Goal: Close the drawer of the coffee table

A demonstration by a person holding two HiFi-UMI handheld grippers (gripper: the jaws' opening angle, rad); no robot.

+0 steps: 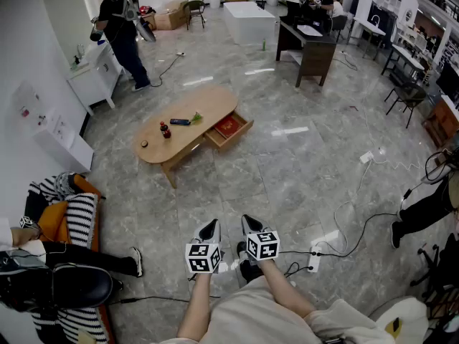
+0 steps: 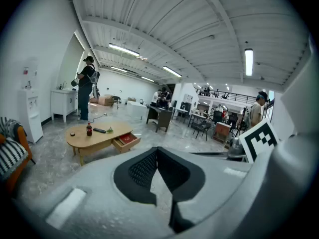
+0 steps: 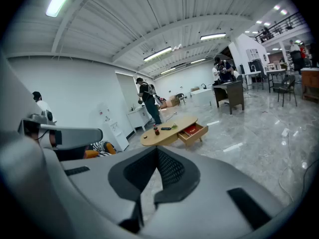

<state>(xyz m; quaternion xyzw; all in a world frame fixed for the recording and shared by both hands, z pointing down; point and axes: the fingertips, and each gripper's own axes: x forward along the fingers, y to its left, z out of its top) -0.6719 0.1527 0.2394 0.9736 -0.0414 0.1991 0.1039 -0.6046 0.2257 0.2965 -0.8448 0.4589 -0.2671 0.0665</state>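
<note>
The oval wooden coffee table [image 1: 193, 110] stands several steps ahead on the marble floor. Its drawer [image 1: 240, 136] is pulled out on the right side, with a red item [image 1: 228, 126] inside. On the tabletop are a small bottle [image 1: 165, 130], a dark remote [image 1: 180, 122] and a green object [image 1: 196, 117]. My left gripper [image 1: 210, 228] and right gripper [image 1: 249, 224] are held side by side close to my body, far from the table, both shut on nothing. The table [image 2: 94, 136] and open drawer [image 2: 124, 142] show beyond the left gripper [image 2: 157, 151]. The right gripper [image 3: 157, 151] also faces the drawer [image 3: 193, 132].
A person [image 1: 118, 34] stands at a white cabinet [image 1: 93, 81] at the far left. Someone sits on an orange sofa [image 1: 57, 224] at the near left, legs stretched out. A power strip [image 1: 313, 260] and cables lie on the floor at the right. A dark desk [image 1: 312, 49] stands beyond.
</note>
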